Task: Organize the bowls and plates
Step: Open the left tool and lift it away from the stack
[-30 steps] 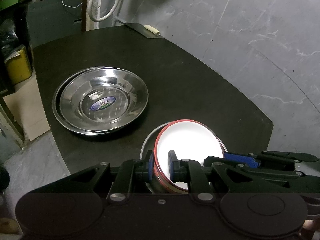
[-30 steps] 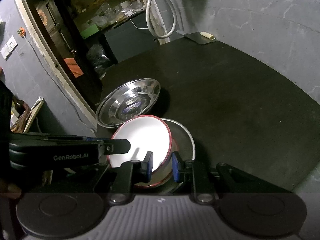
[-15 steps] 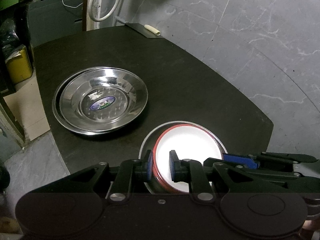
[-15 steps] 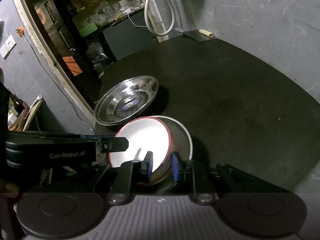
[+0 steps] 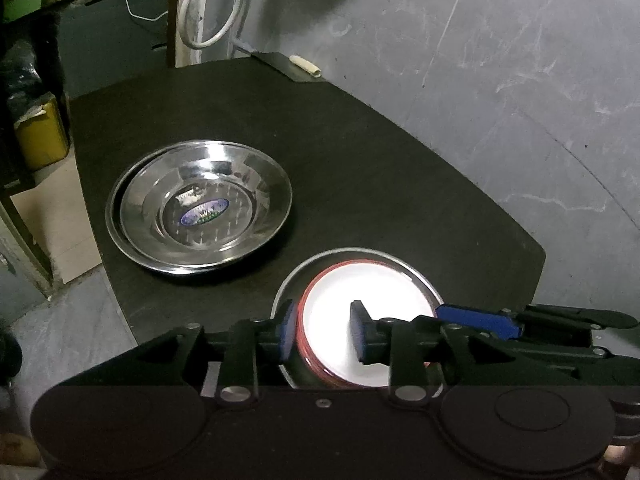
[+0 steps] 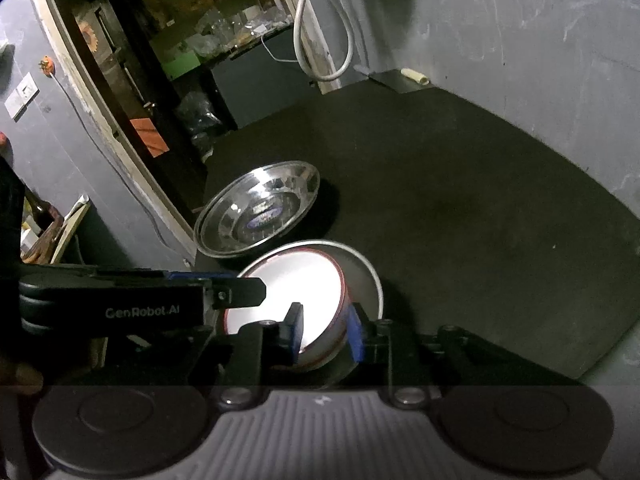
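Note:
A white bowl with a red rim [image 5: 360, 292] [image 6: 296, 280] rests inside a steel bowl [image 5: 360, 254] [image 6: 372, 280] at the near edge of the black table [image 5: 360, 160]. My left gripper [image 5: 324, 334] straddles the white bowl's left rim. Its jaws are opening, and the inner pad stands well off the rim. My right gripper [image 6: 325, 332] straddles the opposite rim. Its jaws are opening too, with the bowl's wall between them and only a narrow gap. Two stacked steel plates [image 5: 200, 208] [image 6: 260, 208] lie further back on the left.
A small cream roll [image 5: 306, 66] lies on a dark slab at the table's far corner. A white hose loop [image 5: 208, 20] hangs behind it. A grey wall runs along the right. The floor and a yellow container [image 5: 40, 136] are off the table's left edge.
The white bowl has sunk from a tilted, lifted pose down into the steel bowl. Both pairs of jaws have widened, the left far more than the right.

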Demonstrator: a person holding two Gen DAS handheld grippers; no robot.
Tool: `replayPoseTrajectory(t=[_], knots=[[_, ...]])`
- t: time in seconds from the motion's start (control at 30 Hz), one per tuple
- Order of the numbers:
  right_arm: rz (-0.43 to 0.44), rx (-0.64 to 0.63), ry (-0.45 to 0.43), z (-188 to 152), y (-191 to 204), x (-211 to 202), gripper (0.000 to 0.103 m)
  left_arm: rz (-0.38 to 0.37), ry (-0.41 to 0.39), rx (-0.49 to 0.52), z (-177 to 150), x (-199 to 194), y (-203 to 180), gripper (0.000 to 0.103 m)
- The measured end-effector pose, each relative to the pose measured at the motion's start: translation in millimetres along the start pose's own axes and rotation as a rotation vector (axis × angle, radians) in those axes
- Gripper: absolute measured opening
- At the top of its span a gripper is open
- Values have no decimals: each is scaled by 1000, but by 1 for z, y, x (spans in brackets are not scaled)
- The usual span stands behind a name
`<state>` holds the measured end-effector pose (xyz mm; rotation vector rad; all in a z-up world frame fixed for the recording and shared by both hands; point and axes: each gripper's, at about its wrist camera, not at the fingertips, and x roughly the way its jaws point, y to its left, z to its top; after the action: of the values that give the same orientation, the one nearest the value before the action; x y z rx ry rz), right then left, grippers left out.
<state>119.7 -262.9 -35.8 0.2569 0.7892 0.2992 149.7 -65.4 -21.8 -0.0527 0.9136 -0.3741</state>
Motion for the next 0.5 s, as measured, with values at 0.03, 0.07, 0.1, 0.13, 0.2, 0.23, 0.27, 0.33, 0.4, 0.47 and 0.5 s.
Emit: replayPoseTrajectory(t=[0.03, 0.07, 0.1, 0.13, 0.2, 0.23, 0.27, 0.33, 0.4, 0.47, 0.5], knots=[[-3, -1, -8, 1, 0, -2, 29, 1, -5, -1, 1, -2, -1, 39], [-5, -1, -14, 2, -1, -5, 31, 4, -14, -1, 2, -4, -1, 42], [-9, -1, -21, 3, -1, -7, 33, 9, -23, -2, 3, -7, -1, 48], [-13, -2, -28, 3, -1, -9, 36, 14, -32, -2, 3, -10, -2, 53], [-21, -1, -43, 5, -2, -15, 41, 22, -50, -2, 5, -16, -2, 59], [-25, 0, -51, 5, -3, -17, 44, 27, -59, -3, 6, -19, -2, 64], [-30, 2, -58, 6, -4, -20, 49, 33, -68, -4, 7, -22, -2, 67], [-39, 6, -71, 6, -5, -25, 59, 47, -92, -12, 9, -29, -1, 79], [-51, 10, -84, 7, -6, -31, 72, 58, -114, -23, 10, -36, 0, 90], [-66, 16, -100, 9, -7, -37, 92, 76, -133, -40, 10, -43, 3, 100], [-74, 19, -107, 10, -7, -40, 97, 83, -143, -54, 10, -47, 4, 102]])
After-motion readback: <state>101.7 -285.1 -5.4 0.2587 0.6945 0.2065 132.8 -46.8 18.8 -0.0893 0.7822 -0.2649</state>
